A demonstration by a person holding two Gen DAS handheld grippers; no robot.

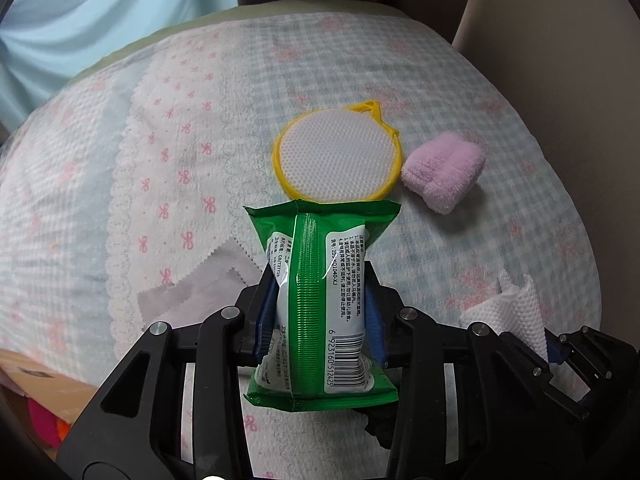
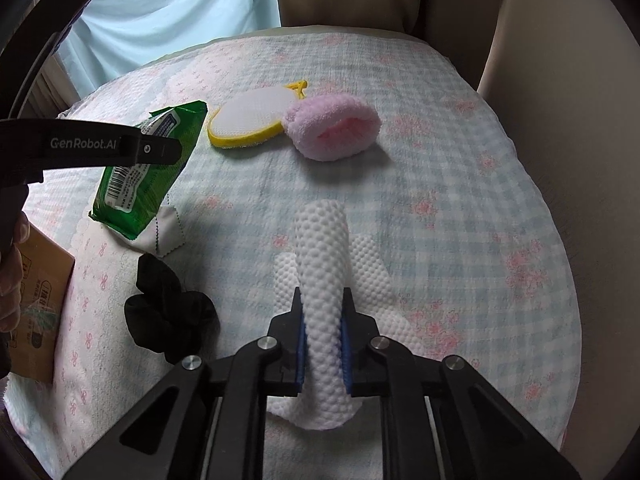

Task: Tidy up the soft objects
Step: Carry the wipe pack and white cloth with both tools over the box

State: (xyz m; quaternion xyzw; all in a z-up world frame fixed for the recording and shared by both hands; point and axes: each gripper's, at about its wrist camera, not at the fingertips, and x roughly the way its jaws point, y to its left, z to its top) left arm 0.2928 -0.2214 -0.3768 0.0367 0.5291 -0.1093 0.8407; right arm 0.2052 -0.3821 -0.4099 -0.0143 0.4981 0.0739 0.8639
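Far left in the right wrist view, your hand (image 2: 12, 280) shows at the frame edge, next to a cardboard box (image 2: 38, 312) at the edge of the bed cover (image 2: 460, 208). Just right of the box a black cloth (image 2: 168, 308) lies bunched on the cover, untouched.

Your left gripper (image 1: 320, 292) is pinching the green wipes pack (image 1: 322, 300): both blue pads press its sides and it stands on edge between them, barcode side facing the camera. In the right view the same pack (image 2: 140, 192) hangs tilted under the left gripper's arm, its low corner over a small white cloth (image 2: 168, 232) with a zigzag edge. Cannot tell if they touch.

Beyond the pack, mid-cover, the round yellow-rimmed pad (image 1: 338, 156) lies flat. Just to its right is the pink plush piece (image 1: 444, 172); from the right view the two look touching, from the left view just apart.

Your right gripper (image 2: 323, 320) is clamped on the white dimpled cloth (image 2: 322, 280). The pads squeeze a fold of it, the fold sticks out forward past the fingertips, and the rest drapes down onto the cover under and to both sides of the jaws. In the left view that cloth (image 1: 516, 312) shows at lower right, pinched in the right gripper.
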